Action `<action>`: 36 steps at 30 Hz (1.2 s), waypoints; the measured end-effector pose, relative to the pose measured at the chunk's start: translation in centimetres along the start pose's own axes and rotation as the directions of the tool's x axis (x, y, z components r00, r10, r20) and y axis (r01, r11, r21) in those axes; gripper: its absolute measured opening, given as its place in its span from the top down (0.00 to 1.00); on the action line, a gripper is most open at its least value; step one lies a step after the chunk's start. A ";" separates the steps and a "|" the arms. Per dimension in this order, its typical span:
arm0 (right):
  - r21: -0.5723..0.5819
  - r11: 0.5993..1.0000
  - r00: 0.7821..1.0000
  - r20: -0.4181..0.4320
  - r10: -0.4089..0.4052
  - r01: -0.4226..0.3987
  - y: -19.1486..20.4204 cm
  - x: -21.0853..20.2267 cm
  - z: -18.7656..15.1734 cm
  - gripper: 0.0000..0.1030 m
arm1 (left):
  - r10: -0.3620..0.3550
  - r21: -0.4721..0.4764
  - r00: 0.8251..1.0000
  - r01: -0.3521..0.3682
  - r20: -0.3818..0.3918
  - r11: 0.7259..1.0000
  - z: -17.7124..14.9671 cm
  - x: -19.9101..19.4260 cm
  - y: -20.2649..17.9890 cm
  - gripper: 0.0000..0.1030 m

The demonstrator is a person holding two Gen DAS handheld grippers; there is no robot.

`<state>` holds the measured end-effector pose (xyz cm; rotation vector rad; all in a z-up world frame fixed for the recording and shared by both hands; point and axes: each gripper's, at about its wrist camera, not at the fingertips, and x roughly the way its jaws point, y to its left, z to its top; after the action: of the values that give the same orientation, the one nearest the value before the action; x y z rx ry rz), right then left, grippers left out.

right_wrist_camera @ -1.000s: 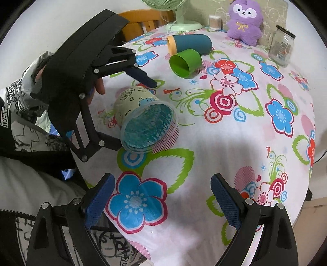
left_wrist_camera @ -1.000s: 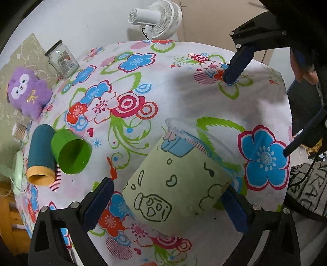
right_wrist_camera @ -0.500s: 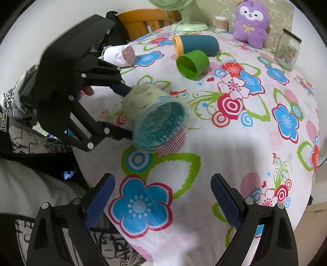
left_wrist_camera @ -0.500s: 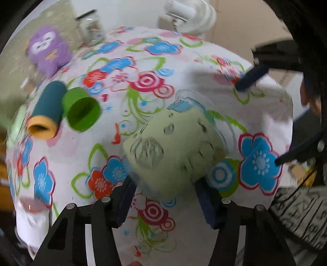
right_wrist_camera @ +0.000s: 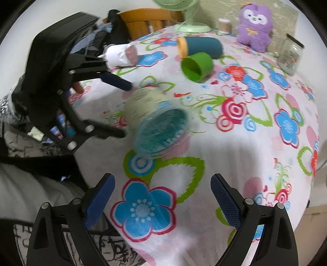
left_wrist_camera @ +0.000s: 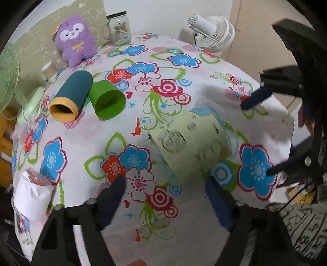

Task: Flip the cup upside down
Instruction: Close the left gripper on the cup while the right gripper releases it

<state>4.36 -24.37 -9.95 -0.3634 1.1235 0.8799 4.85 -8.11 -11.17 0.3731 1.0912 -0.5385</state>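
Observation:
A clear plastic cup with a pale green printed sleeve [left_wrist_camera: 192,143] lies on its side on the flowered tablecloth, its mouth facing my right gripper; it is motion-blurred in the right wrist view [right_wrist_camera: 155,120]. My left gripper [left_wrist_camera: 165,188] is open, its blue fingers spread wide, just behind the cup's base and not gripping it. It also shows in the right wrist view [right_wrist_camera: 124,108] beside the cup. My right gripper [right_wrist_camera: 161,196] is open and empty near the table's edge, short of the cup's mouth.
A green cup [left_wrist_camera: 107,100] and a teal tube with a yellow rim [left_wrist_camera: 70,96] lie on their sides at the far left. A purple plush [left_wrist_camera: 75,38], a glass jar [left_wrist_camera: 119,27], a white fan [left_wrist_camera: 212,32], a green fan [right_wrist_camera: 184,12] and a white paper-wrapped cup [left_wrist_camera: 32,198] stand around the table edge.
My left gripper closed on the cup and lifted it, then opened and drew back. The cup is out of the fingers and blurred, lying on its side farther from the left gripper.

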 end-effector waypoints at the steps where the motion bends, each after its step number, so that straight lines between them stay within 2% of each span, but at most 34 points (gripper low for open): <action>1: 0.023 1.000 1.000 0.009 -0.019 0.018 -0.4 -0.1 0.0 0.07 | 0.014 0.025 1.000 -0.014 0.002 1.000 0.0 0.0 -0.1 0.14; 7: 0.239 0.964 0.988 0.063 -0.138 0.120 -2.9 -1.3 -0.7 0.07 | 0.042 0.136 0.999 -0.040 -0.005 0.990 0.4 0.7 -0.7 0.11; 9: 0.287 0.940 0.978 0.046 -0.204 0.182 -3.2 -1.3 -1.3 0.07 | 0.049 0.168 0.999 -0.046 -0.012 0.985 0.7 1.1 -0.8 0.11; 11: 0.316 0.927 0.974 0.036 -0.224 0.202 -3.4 -1.2 -1.9 0.07 | 0.049 0.203 0.999 -0.045 -0.015 0.978 1.0 1.3 -0.9 0.11; 14: 0.334 0.923 0.975 0.037 -0.217 0.192 -3.3 -1.2 -2.5 0.07 | 0.054 0.237 0.998 -0.047 -0.020 0.970 1.5 1.7 -1.0 0.11; 19: 0.346 0.911 0.970 0.009 -0.244 0.226 -2.7 -1.3 -2.8 0.07 | 0.052 0.269 0.998 -0.045 -0.020 0.962 2.4 2.1 -1.2 0.11; 21: 0.345 0.896 0.956 -0.008 -0.295 0.279 -2.4 -1.5 -2.6 0.07 | 0.045 0.268 0.999 -0.038 -0.018 0.963 2.5 2.1 -1.3 0.11; 26: 0.333 0.874 0.931 -0.031 -0.364 0.353 -1.6 -1.5 -1.9 0.07 | 0.067 0.269 0.998 -0.061 -0.013 0.961 2.3 2.1 -1.4 0.11; 33: 0.301 0.889 0.935 -0.028 -0.352 0.344 -0.6 -1.1 -1.5 0.07 | 0.032 0.283 0.999 -0.025 -0.019 0.959 2.8 2.7 -1.2 0.11; 35: 0.302 0.888 0.935 -0.030 -0.353 0.345 -0.5 -1.1 -1.5 0.07 | 0.015 0.284 1.000 -0.012 -0.007 0.959 3.0 2.8 -1.1 0.14; 36: 0.303 0.888 0.935 -0.030 -0.354 0.346 -0.5 -1.2 -1.5 0.07 | -0.010 0.281 1.000 0.010 -0.003 0.960 3.1 2.9 -0.9 0.24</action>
<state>3.58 -26.17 -9.61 -0.2860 1.1048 0.3823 7.67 -11.14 -12.47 0.6165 1.0196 -0.7054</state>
